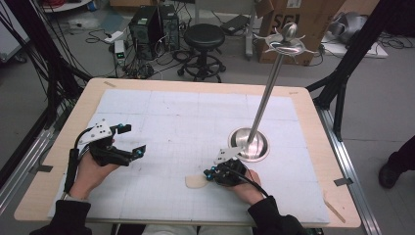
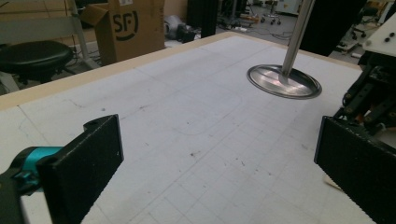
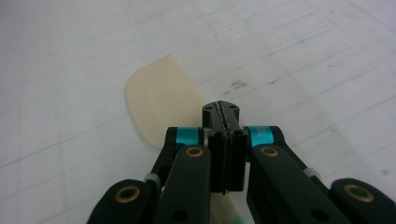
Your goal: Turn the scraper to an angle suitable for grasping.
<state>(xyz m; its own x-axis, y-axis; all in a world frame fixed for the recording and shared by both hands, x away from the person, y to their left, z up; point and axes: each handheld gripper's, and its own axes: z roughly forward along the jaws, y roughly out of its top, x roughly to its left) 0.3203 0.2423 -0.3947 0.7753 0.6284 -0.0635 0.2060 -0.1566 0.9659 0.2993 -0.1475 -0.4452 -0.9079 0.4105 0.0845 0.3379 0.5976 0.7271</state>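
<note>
On the tabletop (image 1: pixel 161 98) at about 5 o'clock, the right gripper (image 3: pixel 225 116) sat with its jaws pressed together over a cream spatula (image 3: pixel 161 95), whose blade lay flat just beyond. At 8 o'clock the left gripper (image 1: pixel 128 139) stood wide open, holding nothing. A steel stand (image 1: pixel 249 144) rose at 3 o'clock.

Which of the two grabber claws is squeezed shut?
The right gripper, pinching the cream spatula. Its jaws are pressed together, while the left gripper has its jaws spread wide with nothing between them.

open mat (image 1: pixel 176 122), metal stand (image 1: pixel 249 144) at right
</note>
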